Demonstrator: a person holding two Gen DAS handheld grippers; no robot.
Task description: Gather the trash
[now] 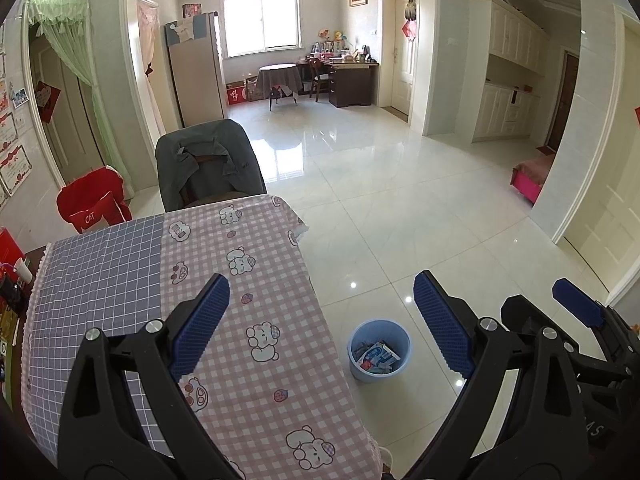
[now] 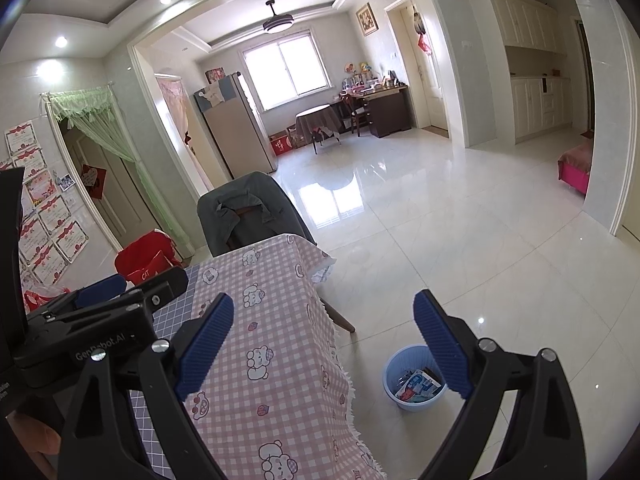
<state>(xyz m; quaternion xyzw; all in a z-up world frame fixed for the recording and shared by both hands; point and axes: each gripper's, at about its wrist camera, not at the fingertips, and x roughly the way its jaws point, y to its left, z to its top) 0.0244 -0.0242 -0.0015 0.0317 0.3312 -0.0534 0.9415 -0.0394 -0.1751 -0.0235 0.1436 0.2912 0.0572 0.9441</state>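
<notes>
Blue plastic bin (image 1: 379, 350) on the floor beside the table (image 1: 240, 280) holds crumpled wrappers (image 1: 378, 356), while left gripper (image 1: 322, 322) and right gripper (image 2: 324, 344) fingers are spread apart, holding nothing.

— Where is the bin (image 1: 379, 351) found?
— It is seen upright on the floor (image 1: 400, 208), beside the desk (image 1: 240, 320).
— How is it described?
— Light blue, round, open-topped. Trash (image 1: 378, 357), mostly blue-and-white wrappers, is held inside.

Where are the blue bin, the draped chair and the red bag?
blue bin (image 1: 356, 368), left wrist view, its outer wall.
draped chair (image 1: 236, 148), left wrist view, the grey cover.
red bag (image 2: 138, 258), right wrist view, its upper fabric.
</notes>
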